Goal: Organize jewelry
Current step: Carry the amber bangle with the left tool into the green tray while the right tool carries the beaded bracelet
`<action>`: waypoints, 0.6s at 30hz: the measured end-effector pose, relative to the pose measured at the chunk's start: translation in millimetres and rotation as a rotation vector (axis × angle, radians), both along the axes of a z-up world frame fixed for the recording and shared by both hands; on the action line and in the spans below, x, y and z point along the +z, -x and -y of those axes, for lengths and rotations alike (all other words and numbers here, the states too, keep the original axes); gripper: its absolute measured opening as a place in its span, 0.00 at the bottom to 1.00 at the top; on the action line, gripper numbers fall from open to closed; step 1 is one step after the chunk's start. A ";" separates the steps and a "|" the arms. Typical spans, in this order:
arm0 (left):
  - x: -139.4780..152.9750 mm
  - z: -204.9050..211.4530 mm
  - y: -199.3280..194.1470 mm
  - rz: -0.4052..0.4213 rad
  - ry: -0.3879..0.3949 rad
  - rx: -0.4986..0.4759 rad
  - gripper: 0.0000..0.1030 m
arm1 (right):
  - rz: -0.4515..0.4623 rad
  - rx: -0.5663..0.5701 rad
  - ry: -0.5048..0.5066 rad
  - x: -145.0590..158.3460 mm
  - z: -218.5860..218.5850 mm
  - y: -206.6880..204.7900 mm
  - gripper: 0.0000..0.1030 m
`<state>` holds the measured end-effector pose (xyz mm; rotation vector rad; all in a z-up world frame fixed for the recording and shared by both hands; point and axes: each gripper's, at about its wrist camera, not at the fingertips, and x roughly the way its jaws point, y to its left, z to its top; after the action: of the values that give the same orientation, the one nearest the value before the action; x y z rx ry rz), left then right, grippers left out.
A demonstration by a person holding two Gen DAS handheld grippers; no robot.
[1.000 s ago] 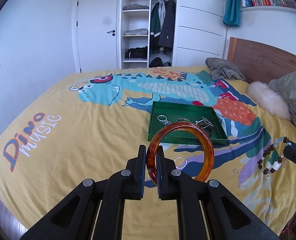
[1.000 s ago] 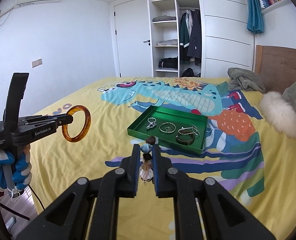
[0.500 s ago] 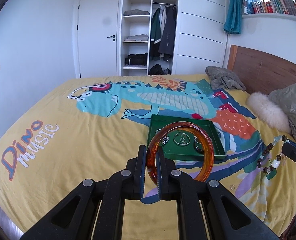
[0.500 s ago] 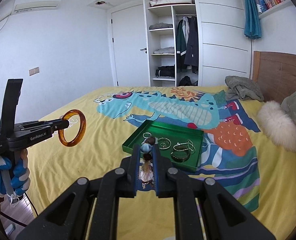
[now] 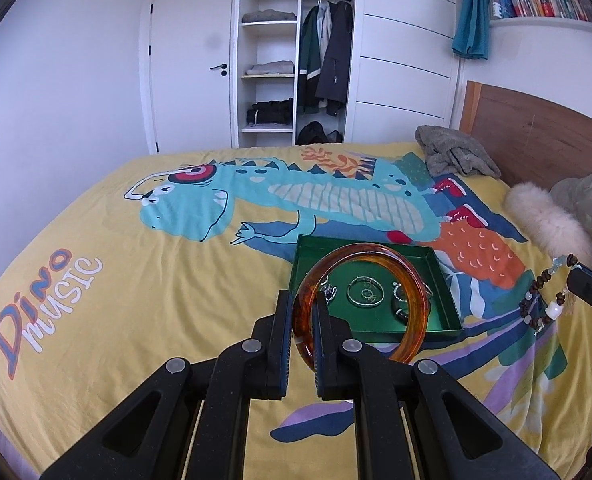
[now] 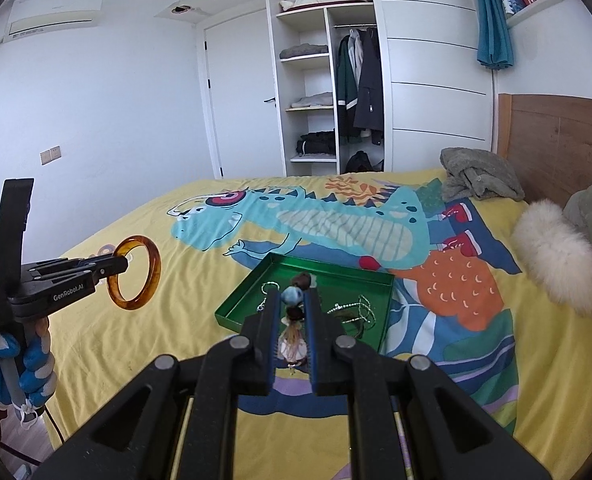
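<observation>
My left gripper (image 5: 300, 300) is shut on an amber bangle (image 5: 412, 288), held upright in the air in front of a green tray (image 5: 448, 292) on the bed. The tray holds several silver bracelets (image 5: 366, 293). In the right wrist view the same bangle (image 6: 151, 254) hangs from the left gripper (image 6: 119, 264) at the left, held by a gloved hand (image 6: 11, 364). My right gripper (image 6: 291, 304) is shut on a beaded bracelet (image 6: 293, 295) with brown and pale blue beads, above the tray's (image 6: 231, 314) near edge. That beaded bracelet (image 5: 544, 300) shows at the right of the left wrist view.
The bed carries a yellow dinosaur duvet (image 5: 175, 260). A grey cloth (image 5: 454, 156), a white fluffy cushion (image 5: 548, 220) and a wooden headboard (image 5: 536, 132) lie at the far right. An open wardrobe (image 5: 296, 60) and a door (image 5: 193, 64) stand behind.
Both grippers have moved forward toward the green tray, each still holding its piece. The bangle now frames the tray's contents; the beaded bracelet hangs over the tray's near edge.
</observation>
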<state>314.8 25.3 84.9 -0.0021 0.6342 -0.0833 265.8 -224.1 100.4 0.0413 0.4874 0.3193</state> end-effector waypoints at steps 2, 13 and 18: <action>-3.4 3.4 -8.9 -0.006 -0.003 -0.002 0.09 | -0.004 -0.004 -0.002 -2.3 1.9 -9.7 0.10; -32.6 23.5 -72.2 -0.060 -0.043 -0.005 0.09 | -0.045 -0.012 -0.022 -28.3 13.2 -75.3 0.10; -47.5 36.3 -113.2 -0.086 -0.058 -0.013 0.09 | -0.059 -0.018 -0.041 -42.8 13.7 -114.3 0.10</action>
<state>428.0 -11.0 37.4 0.0547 0.7226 -0.0778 380.2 -237.9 57.6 0.0948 0.5385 0.3108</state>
